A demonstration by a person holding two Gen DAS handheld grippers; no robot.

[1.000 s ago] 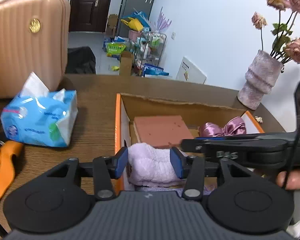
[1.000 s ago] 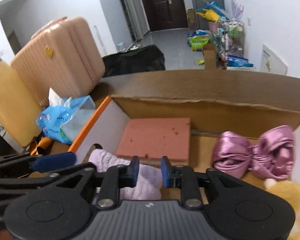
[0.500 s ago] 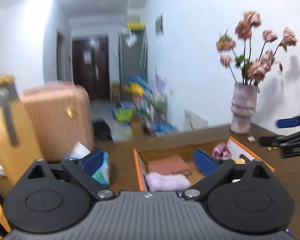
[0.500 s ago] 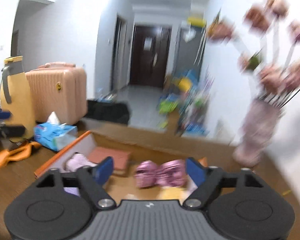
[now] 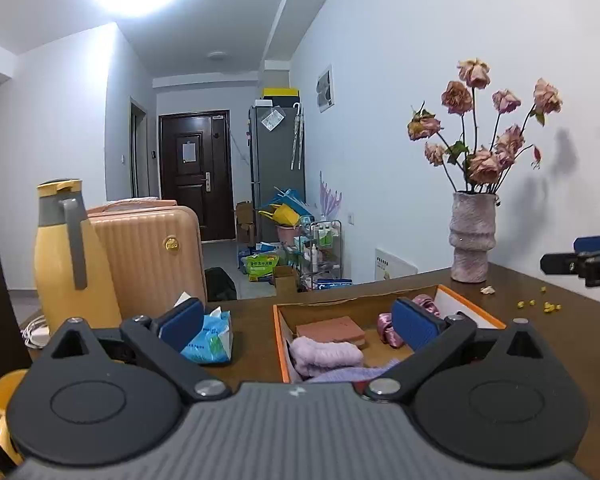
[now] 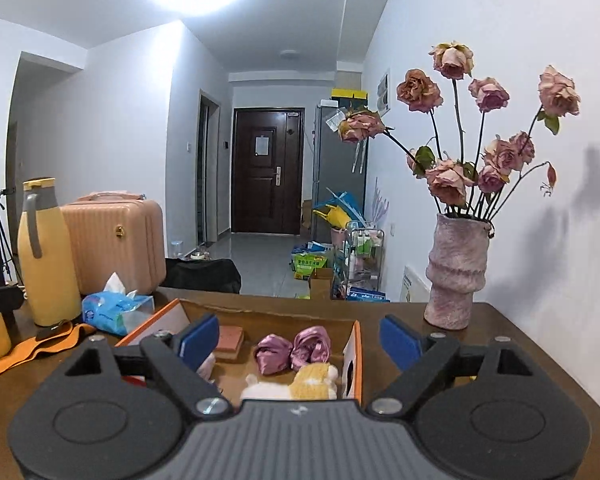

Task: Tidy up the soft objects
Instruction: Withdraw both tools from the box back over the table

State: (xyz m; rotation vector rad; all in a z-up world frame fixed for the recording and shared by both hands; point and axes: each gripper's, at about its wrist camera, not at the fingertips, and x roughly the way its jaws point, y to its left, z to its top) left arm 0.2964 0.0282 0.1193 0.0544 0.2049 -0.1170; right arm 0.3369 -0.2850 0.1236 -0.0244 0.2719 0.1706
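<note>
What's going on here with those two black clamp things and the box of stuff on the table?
A person is tidying soft things into a cardboard box with a handheld gripper in each hand. Both the left gripper and the right gripper have just been opening, stand open with nothing between their pads, and sit back from the box. Inside it lie a lilac knit piece, a pink sponge block, a purple satin bow and a yellow-and-white plush toy. A tissue pack remains outside on the table.
</note>
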